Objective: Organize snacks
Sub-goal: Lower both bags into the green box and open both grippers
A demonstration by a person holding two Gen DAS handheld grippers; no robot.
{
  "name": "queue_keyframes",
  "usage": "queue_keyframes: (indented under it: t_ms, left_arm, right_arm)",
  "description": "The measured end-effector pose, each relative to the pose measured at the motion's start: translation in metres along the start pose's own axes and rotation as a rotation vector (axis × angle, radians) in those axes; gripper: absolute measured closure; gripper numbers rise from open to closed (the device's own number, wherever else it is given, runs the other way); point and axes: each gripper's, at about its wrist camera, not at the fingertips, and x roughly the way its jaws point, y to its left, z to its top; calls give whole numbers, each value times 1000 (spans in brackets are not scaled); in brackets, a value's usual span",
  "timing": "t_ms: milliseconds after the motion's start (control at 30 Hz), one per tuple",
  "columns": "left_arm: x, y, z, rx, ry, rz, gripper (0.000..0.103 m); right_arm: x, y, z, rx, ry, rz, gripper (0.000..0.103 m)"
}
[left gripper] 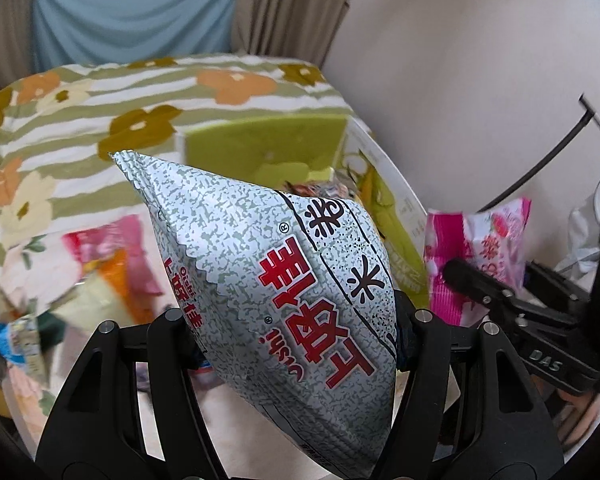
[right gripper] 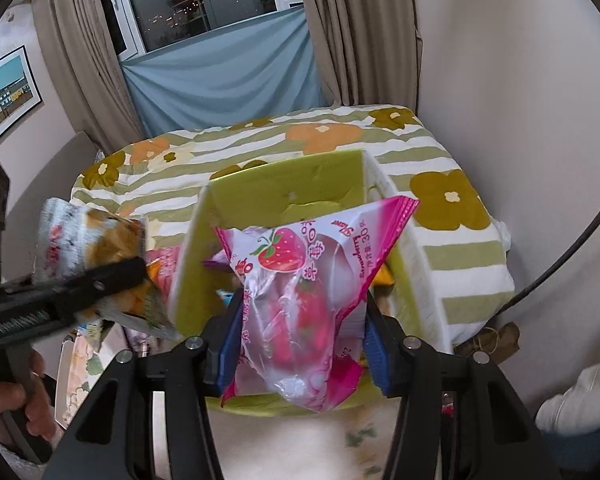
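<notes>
My left gripper is shut on a grey speckled snack bag with red characters, held in the air left of the green box. It also shows in the right wrist view at the left. My right gripper is shut on a pink strawberry snack bag, held over the green box. The pink bag also shows in the left wrist view at the right. Several snacks lie inside the box.
The box stands on a bed with a green-striped flowered quilt. More snack packets lie on the bed to the left. A wall is at the right, curtains and a window behind.
</notes>
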Motion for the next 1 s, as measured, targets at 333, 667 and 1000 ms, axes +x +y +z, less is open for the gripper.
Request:
queue_keyframes:
  t_ms: [333,667,1000]
  left_arm:
    - [52,-31,-9,19,75,136,5]
    - [21,-14,-15,-56,32,131,4]
    - [-12,-18,-6,-58,-62,149,4]
  right_arm:
    - [21,-44,7,2,47,43,54]
    - [38,-51,18,-15,68,100,54]
    - [38,-45,28,-52,35,132,54]
